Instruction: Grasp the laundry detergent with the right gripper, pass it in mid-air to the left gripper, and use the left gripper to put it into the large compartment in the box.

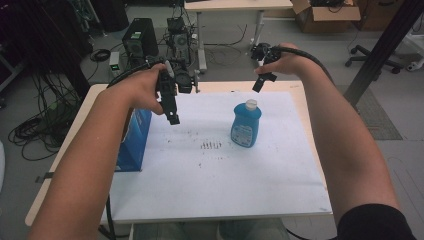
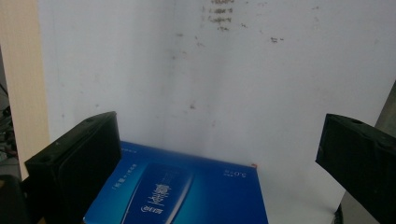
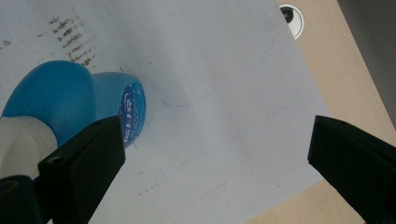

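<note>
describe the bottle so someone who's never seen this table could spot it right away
A white sheet covers most of the wooden table. On its far right part, below the right gripper, stands the bottle, upright. It is rounded, blue plastic with a white cap and a label, unlike the flat-sided blue box at the sheet's left edge.

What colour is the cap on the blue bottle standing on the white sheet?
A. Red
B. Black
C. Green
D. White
D: the blue bottle stands upright on the white sheet and its cap is plainly white in the high view; the right gripper view shows the same white cap from above.
</note>
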Available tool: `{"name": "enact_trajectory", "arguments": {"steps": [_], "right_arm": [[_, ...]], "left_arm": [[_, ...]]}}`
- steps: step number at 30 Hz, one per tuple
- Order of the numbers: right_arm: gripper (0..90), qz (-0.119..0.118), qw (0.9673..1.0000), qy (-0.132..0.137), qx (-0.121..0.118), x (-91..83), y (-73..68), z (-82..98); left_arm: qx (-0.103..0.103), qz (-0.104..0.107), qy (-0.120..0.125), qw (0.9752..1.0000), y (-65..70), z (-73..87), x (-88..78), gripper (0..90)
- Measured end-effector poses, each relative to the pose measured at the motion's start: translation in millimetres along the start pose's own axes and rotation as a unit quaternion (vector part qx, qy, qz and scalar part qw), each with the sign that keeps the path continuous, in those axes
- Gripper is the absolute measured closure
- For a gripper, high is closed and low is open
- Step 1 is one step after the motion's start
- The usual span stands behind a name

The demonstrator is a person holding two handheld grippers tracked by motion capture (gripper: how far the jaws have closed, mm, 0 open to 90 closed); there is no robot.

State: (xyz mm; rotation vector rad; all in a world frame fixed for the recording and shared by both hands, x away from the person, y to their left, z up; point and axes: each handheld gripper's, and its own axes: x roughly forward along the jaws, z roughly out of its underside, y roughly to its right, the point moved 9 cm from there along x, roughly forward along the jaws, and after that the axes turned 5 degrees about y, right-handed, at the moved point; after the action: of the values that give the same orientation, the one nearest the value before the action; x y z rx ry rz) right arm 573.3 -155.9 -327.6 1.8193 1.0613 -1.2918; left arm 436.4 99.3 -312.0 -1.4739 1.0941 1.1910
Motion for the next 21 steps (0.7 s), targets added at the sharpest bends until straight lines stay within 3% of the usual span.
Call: {"name": "enact_trajectory", "arguments": {"steps": [11, 21], "right_arm": [[3.9, 0.005, 1.0, 0.005, 0.002, -4.1, 6.0, 2.3], [4.0, 0.009, 0.9999, 0.003, 0.005, -8.8, 2.7, 12.8]], "left_arm": [[0.003, 0.001, -0.002, 1.0, -1.3, -2.4, -0.6, 0.4], [0.005, -0.002, -0.002, 1.0, 3.6, -1.0, -4.0, 0.4]]}}
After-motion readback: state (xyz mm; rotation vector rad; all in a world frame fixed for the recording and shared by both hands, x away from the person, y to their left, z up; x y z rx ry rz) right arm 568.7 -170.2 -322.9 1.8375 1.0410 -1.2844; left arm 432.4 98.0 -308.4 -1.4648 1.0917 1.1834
